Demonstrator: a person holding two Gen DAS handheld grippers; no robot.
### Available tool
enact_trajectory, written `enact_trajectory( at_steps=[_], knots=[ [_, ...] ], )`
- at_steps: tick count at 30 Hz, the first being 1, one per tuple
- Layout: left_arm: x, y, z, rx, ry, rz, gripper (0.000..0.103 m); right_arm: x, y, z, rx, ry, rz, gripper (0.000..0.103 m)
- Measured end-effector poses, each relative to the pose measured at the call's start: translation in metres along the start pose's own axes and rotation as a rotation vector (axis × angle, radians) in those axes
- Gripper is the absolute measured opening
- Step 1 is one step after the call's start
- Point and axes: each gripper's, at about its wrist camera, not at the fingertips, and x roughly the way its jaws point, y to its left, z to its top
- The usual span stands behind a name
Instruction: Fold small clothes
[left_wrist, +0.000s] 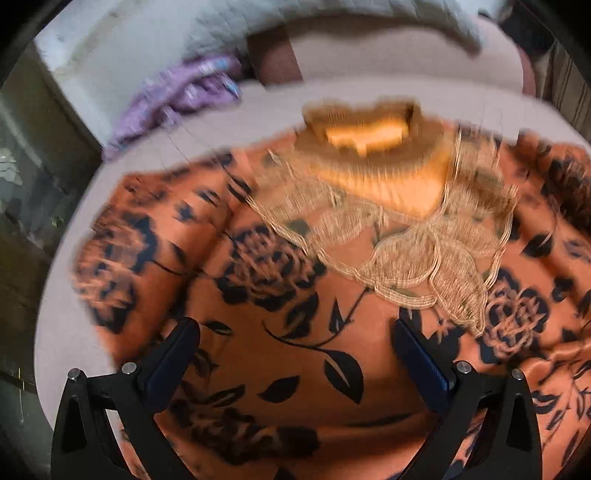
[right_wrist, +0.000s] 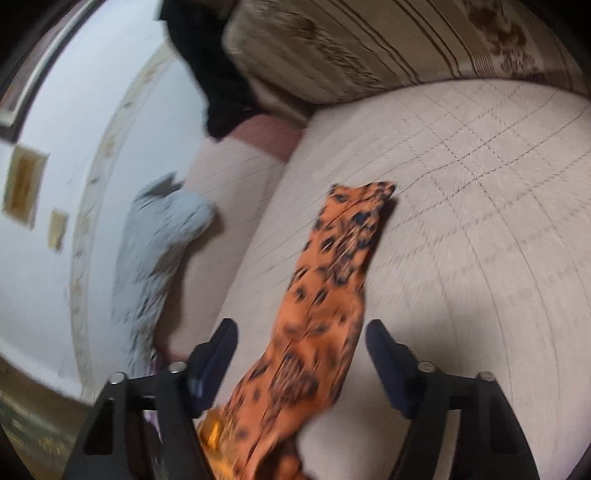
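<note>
An orange garment with black rose print (left_wrist: 295, 332) lies spread on a pale quilted sofa seat (left_wrist: 258, 107). It has a gold collar (left_wrist: 365, 133) and beige lace embroidery (left_wrist: 413, 251) at the far end. My left gripper (left_wrist: 295, 339) is open, hovering over the garment's middle, holding nothing. In the right wrist view a sleeve of the same orange garment (right_wrist: 332, 288) stretches away across the seat (right_wrist: 461, 221). My right gripper (right_wrist: 301, 339) is open with the sleeve lying between its fingers, not clamped.
A purple cloth (left_wrist: 177, 96) lies bunched at the seat's far left. A grey-blue fluffy cloth (right_wrist: 155, 240) hangs over the sofa's pink backrest (right_wrist: 225, 173). A striped beige cushion (right_wrist: 369, 44) and a black item (right_wrist: 214, 66) are at the far end.
</note>
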Motion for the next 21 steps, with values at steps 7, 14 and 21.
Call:
enact_trajectory(
  at_steps=[7, 14, 21],
  knots=[
    [0.013, 0.018, 0.005, -0.153, 0.021, -0.125, 0.103, 0.071, -0.022, 0.043, 0.083, -0.015, -0.037, 0.067],
    [0.003, 0.012, -0.001, -0.13, 0.002, -0.113, 0.103, 0.097, -0.021, 0.051, 0.024, 0.001, -0.05, 0.007],
    [0.008, 0.033, 0.01, -0.139, 0.021, -0.11, 0.103, -0.01, 0.084, 0.031, -0.181, -0.221, 0.175, 0.006]
  ],
)
